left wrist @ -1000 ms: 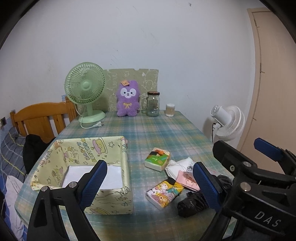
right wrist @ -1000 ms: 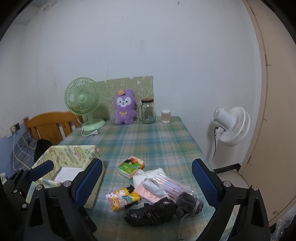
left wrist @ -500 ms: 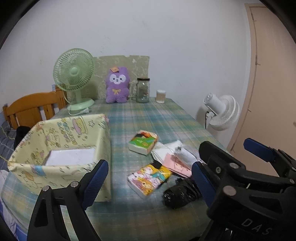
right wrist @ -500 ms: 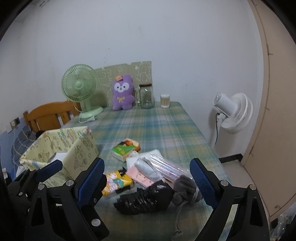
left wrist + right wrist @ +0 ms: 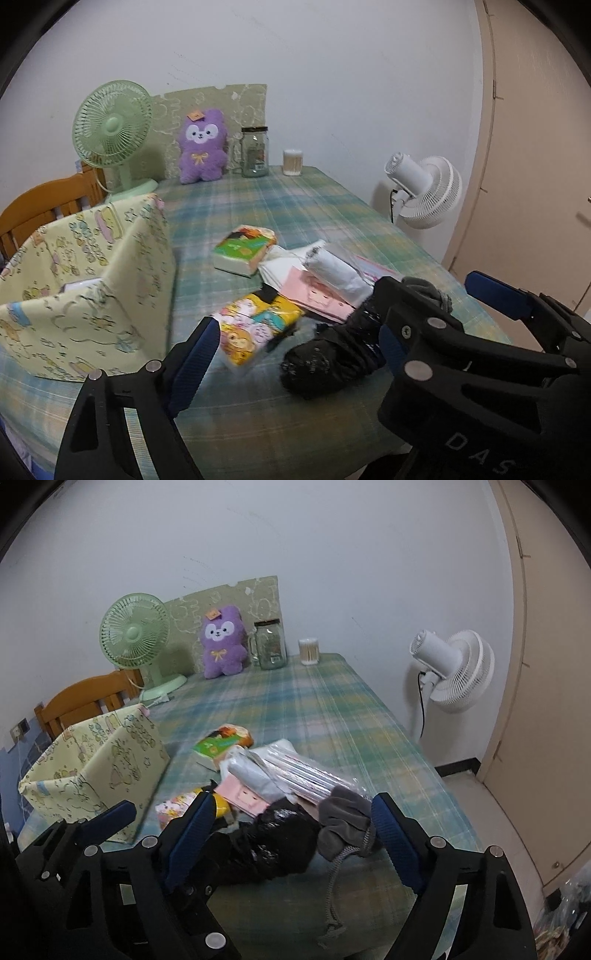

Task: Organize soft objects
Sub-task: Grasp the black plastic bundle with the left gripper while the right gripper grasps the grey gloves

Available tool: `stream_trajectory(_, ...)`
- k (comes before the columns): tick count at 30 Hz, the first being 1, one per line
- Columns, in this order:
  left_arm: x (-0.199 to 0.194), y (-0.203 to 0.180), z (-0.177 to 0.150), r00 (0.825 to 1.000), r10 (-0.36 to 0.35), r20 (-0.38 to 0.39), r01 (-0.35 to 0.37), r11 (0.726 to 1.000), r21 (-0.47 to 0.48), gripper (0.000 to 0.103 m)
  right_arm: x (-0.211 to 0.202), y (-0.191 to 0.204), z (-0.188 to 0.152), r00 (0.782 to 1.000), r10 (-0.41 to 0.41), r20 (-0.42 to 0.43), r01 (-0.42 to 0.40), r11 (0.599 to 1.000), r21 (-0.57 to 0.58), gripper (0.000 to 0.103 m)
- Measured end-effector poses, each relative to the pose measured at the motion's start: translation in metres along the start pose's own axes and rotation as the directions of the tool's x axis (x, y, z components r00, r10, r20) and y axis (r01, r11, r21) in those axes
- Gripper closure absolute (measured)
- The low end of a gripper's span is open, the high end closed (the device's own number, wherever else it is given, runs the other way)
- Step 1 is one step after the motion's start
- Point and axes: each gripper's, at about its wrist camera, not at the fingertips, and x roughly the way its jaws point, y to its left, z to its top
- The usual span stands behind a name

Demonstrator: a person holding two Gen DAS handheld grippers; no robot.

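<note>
Your left gripper (image 5: 295,354) and right gripper (image 5: 291,834) gape empty; the pile (image 5: 266,775) lies outside the box (image 5: 92,280).

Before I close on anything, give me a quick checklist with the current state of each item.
1. Left gripper open: ok, jaws wide apart.
2. Right gripper open: ok, nothing held.
3. Target between the jaws: ok for the right, black bag and grey pouch lie between its fingers; left frames the yellow tissue pack and the black bag.
4. Box open and upright: ok; something white lies inside.
5. Grippers apart: not ok, the right one crowds the left view.
6. Pouch cord free: cannot tell, it trails toward the table edge.
</note>
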Motion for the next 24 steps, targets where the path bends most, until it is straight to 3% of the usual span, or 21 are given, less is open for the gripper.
stream_trajectory(2,0.005,-0.005,-0.001,1.0,0.002,-0.009,-0.002,1.0,0.012,0.017,0.003,-0.003,-0.002,1.0,-0.012,-0.006,0.012,1.0,-0.001,0.017)
stream_trajectory(6,0.018,-0.014,-0.004,0.998,-0.012,-0.055,0.013,1.0,0.026,0.036,0.01,-0.009,-0.006,0.999,-0.04,-0.02,0.04,0.999,-0.004,0.02)
stream_trajectory(13,0.035,-0.026,-0.007,0.995,-0.017,-0.093,0.021,0.999,0.049,0.036,0.02,-0.026,-0.01,0.998,-0.047,-0.045,0.049,0.998,0.04,0.023)
stream_trajectory(24,0.051,-0.032,-0.008,0.995,0.002,-0.103,0.005,0.998,0.061,0.046,0.042,-0.043,-0.014,0.991,-0.076,-0.109,0.086,0.992,0.091,0.03)
